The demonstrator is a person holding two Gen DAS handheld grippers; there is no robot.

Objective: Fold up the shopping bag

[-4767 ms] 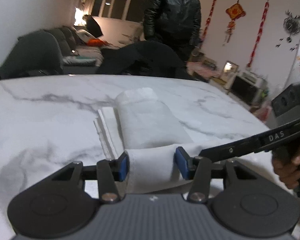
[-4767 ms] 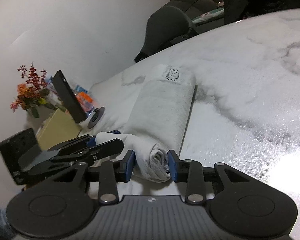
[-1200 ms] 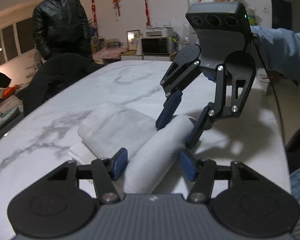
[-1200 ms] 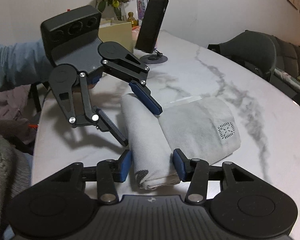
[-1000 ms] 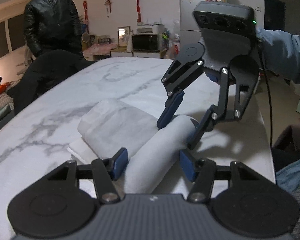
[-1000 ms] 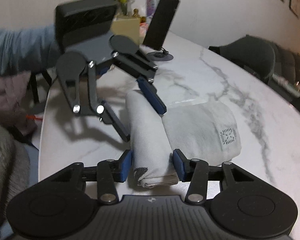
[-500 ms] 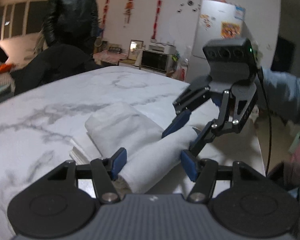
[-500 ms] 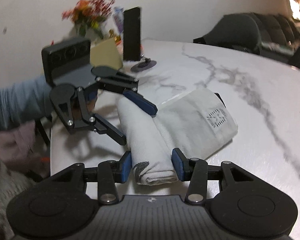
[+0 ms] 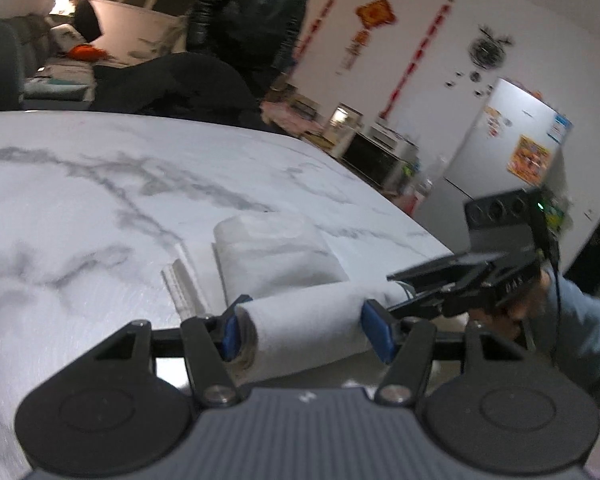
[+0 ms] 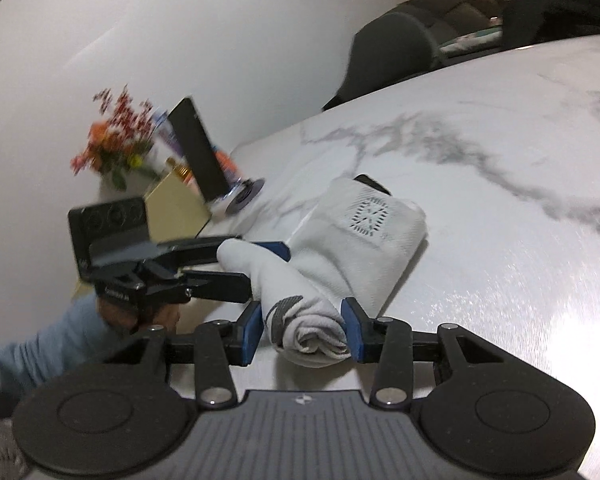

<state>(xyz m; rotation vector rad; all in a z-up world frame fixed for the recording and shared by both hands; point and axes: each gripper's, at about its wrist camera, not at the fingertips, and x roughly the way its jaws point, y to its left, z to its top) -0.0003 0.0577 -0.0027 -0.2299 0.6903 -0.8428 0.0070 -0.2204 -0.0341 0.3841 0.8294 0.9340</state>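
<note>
Seen from the left wrist, the shopping bag (image 9: 276, 256) lay on the marbled white surface (image 9: 80, 200) as a pale, soft cloth bundle, partly rolled. The rolled end (image 9: 308, 328) ran crosswise between the two blue-padded fingers (image 9: 374, 336) of the left gripper (image 9: 302, 334), which stood apart, one at each side of the roll; whether they pressed it could not be told. The flat, still-unrolled part lay straight ahead, away from the gripper. The right gripper (image 9: 404, 300) reached in from the right side, its fingers close together at the far end of the roll, a hand (image 9: 516, 312) and pale blue sleeve (image 9: 580, 336) behind it. A person in a black jacket (image 9: 252, 20) stood beyond the surface.

From the right wrist, the roll (image 10: 300, 316) pointed its spiral end toward the camera, its long axis running away and leftward. The right gripper (image 10: 302, 330) had a blue pad against each flank of that end and appeared to be holding it. The left gripper (image 10: 256, 264) bracketed the far end from the left. Beyond lay the flat part, a fine knit carrying a small square printed mark (image 10: 370, 216). Flowers (image 10: 116, 140), a dark phone on a stand (image 10: 198, 152) and a tan box (image 10: 176, 204) stood near the wall.

Both ends being attended, the next turn probably depends on rolling evenly toward the flat part.
</note>
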